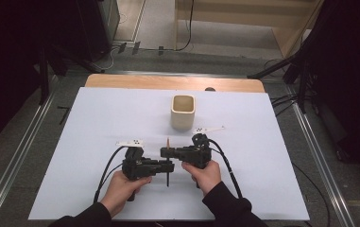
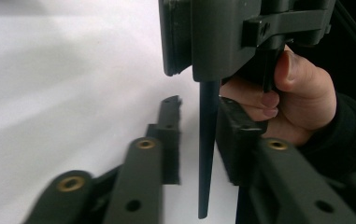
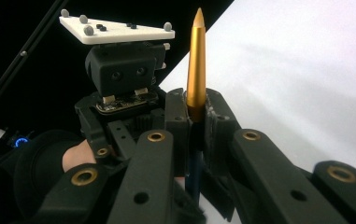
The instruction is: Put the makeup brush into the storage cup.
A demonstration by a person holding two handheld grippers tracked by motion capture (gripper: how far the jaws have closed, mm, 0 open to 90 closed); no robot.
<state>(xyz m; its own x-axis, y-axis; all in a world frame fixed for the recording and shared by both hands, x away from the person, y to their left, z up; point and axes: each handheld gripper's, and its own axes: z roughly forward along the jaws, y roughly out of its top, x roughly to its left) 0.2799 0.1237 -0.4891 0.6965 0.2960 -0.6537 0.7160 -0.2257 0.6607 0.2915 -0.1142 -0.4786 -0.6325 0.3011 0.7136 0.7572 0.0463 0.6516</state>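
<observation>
1. Right tool [image 3: 195,121]: jaws closed on a pen [image 3: 196,60], gold tip up.
2. Left tool [image 2: 199,135]: jaws parted around the pen's dark shaft.
3. Cream cup [image 1: 183,112] stands beyond on the white surface [image 1: 97,123].

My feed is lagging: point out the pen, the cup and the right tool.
pen [image 3: 196,65], right gripper view, gold upper barrel.
cup [image 1: 182,118], high view, front wall.
right tool [image 1: 164,152], high view, between its fingertips.

Pen's [image 3: 196,65] lower shaft disappears down between the right gripper's [image 3: 195,116] jaws. In the left gripper view the pen top is hidden behind the other gripper's body [image 2: 222,37] — near jaws pretty blurry.
</observation>
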